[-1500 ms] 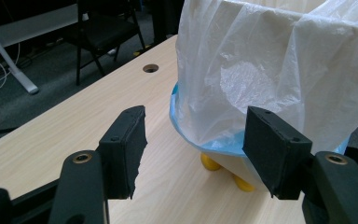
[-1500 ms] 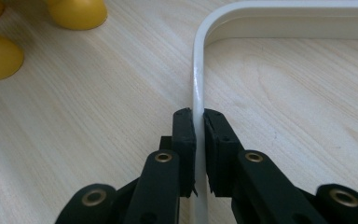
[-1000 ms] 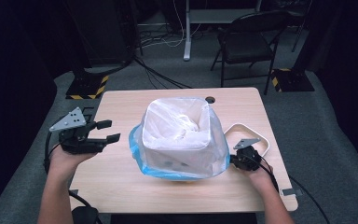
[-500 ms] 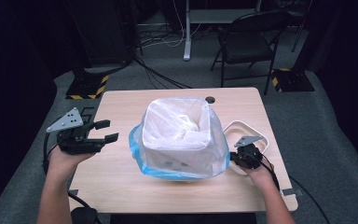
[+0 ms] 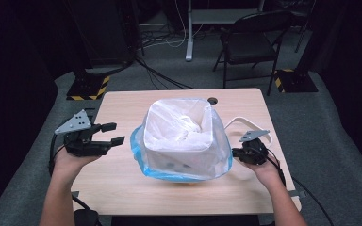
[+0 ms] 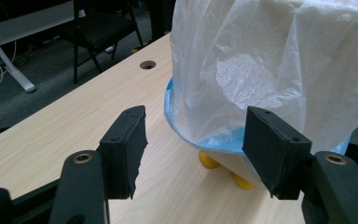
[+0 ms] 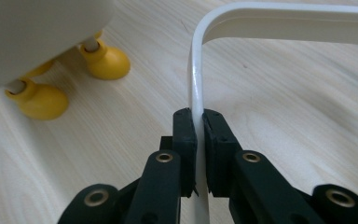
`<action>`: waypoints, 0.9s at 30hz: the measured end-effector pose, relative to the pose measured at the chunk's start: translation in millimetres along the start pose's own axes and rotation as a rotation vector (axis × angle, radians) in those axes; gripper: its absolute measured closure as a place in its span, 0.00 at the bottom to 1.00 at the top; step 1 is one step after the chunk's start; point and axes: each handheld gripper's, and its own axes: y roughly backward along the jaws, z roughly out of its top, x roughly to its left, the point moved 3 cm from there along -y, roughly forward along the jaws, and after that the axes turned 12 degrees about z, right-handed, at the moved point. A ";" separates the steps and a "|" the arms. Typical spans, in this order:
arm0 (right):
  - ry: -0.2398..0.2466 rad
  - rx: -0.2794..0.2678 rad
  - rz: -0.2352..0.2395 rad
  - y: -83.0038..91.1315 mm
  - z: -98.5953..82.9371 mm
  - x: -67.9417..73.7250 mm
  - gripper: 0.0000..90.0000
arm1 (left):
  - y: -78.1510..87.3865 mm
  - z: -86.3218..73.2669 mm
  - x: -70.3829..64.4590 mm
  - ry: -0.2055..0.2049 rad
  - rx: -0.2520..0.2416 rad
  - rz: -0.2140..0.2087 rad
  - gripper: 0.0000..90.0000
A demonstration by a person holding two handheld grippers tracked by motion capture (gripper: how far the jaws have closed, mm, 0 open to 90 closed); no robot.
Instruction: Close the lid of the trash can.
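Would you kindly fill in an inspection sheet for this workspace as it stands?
Surface: wooden table, grommet hole at far edge.
Job's things: white bin on yellow feet, lined with a clear bag; white frame lying beside it.
Clutter: nothing seen.
Grippers: left gripper open, short of the bag; right gripper shut on the frame's rail.
Cables: black leads trail from both grippers; more on the floor.
Surroundings: folding chair, dark room.
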 end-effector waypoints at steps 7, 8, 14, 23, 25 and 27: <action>0.009 0.006 0.024 19.9 21.2 2.4 0.94 | 0.9 0.1 -0.8 0.000 -0.006 -0.008 0.43; 0.010 0.009 0.025 22.0 23.4 2.8 0.94 | 1.2 0.2 -0.7 0.001 -0.007 -0.009 0.43; 0.024 -0.009 0.032 40.6 41.2 4.7 0.93 | 0.5 0.3 -1.6 0.001 -0.005 -0.010 0.43; 0.063 -0.020 0.024 68.2 66.9 7.9 0.93 | 0.4 0.3 -1.9 -0.002 -0.004 -0.012 0.43; 0.070 -0.021 0.027 73.1 73.3 9.2 0.93 | 0.1 0.2 -2.1 -0.003 -0.004 -0.011 0.43; 0.076 -0.025 0.027 77.3 79.0 10.2 0.93 | -0.1 0.1 -2.8 -0.003 -0.002 -0.014 0.43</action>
